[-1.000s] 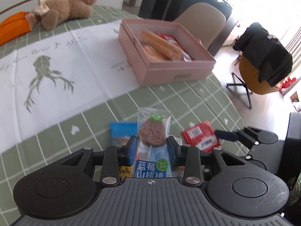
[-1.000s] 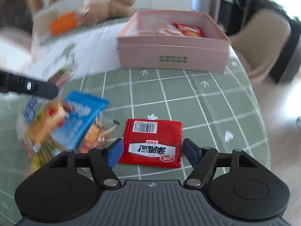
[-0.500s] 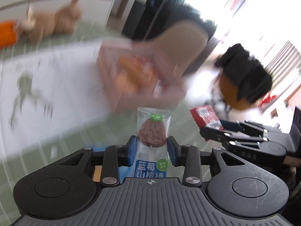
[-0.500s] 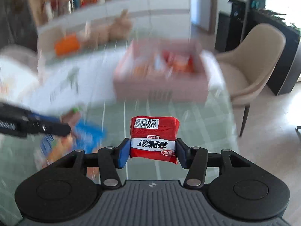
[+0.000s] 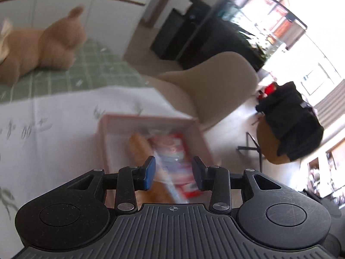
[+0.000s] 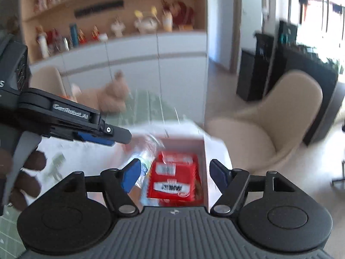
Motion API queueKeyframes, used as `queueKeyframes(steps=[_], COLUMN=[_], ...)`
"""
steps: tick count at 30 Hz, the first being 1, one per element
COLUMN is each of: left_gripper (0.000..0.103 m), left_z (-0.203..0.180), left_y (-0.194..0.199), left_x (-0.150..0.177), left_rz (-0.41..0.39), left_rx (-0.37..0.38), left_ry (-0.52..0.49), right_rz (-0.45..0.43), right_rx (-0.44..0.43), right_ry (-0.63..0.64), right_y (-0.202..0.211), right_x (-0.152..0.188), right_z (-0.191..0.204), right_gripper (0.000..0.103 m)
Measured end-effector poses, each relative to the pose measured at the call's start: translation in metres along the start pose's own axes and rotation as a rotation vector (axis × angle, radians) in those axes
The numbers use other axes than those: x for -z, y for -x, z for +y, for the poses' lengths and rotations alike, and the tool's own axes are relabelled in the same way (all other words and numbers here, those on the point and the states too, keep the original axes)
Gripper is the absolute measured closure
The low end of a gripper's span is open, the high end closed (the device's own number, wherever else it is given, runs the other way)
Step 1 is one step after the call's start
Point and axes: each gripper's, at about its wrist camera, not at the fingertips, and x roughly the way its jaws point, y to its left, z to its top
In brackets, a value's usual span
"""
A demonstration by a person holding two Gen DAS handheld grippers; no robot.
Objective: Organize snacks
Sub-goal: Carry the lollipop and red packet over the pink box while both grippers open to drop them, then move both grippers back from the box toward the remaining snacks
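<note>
Both grippers hover over the pink box (image 5: 103, 138), which also shows in the right wrist view (image 6: 206, 157). My left gripper (image 5: 173, 173) is open; a blurred clear-wrapped snack (image 5: 170, 172) shows between its jaws, over orange packets (image 5: 140, 146) and red packets in the box. My right gripper (image 6: 174, 176) is open above a red packet (image 6: 170, 185) lying on other red packets in the box. The left gripper (image 6: 112, 135) enters the right wrist view from the left, above the box.
A brown plush bear (image 5: 41, 45) lies on the green checked tablecloth (image 5: 97, 73) behind the box. A beige chair (image 5: 211, 86) stands past the table's edge, and a chair with black clothing (image 5: 289, 125) farther right. Shelves with figurines (image 6: 116, 26) line the far wall.
Both grippers moved forward over the pink box and opened. The clear-wrapped lollipop snack left the left jaws, and the red packet left the right jaws and now lies in the box.
</note>
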Motion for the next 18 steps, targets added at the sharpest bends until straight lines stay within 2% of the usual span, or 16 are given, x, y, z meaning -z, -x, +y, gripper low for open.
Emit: queueKeyframes(steps=[3, 7, 9, 12, 15, 18], left_gripper=[0.062, 0.062, 0.062, 0.061, 0.061, 0.061], left_z=[0.015, 0.020, 0.022, 0.028, 0.026, 0.017], left_y=[0.008, 0.031, 0.044, 0.064, 0.079, 0.089], left_x=[0.024, 0.071, 0.102, 0.151, 0.187, 0.205], left_rz=[0.047, 0.097, 0.117, 0.169, 0.203, 0.183], left_rx=[-0.028, -0.100, -0.161, -0.178, -0.186, -0.254], left_ry=[-0.002, -0.127, -0.181, -0.273, -0.385, -0.527], right_rz=[0.063, 0.162, 0.208, 0.265, 0.326, 0.363], right_rx=[-0.011, -0.021, -0.056, -0.124, -0.204, -0.252], right_ry=[0.015, -0.012, -0.054, -0.087, -0.036, -0.001], right_y=[-0.005, -0.008, -0.004, 0.003, 0.013, 0.017], right_x=[0.033, 0.078, 0.100, 0.127, 0.152, 0.168], right_z=[0.001, 0.006, 0.012, 0.029, 0.062, 0.090], right_gripper=[0.032, 0.032, 0.032, 0.032, 0.032, 0.032])
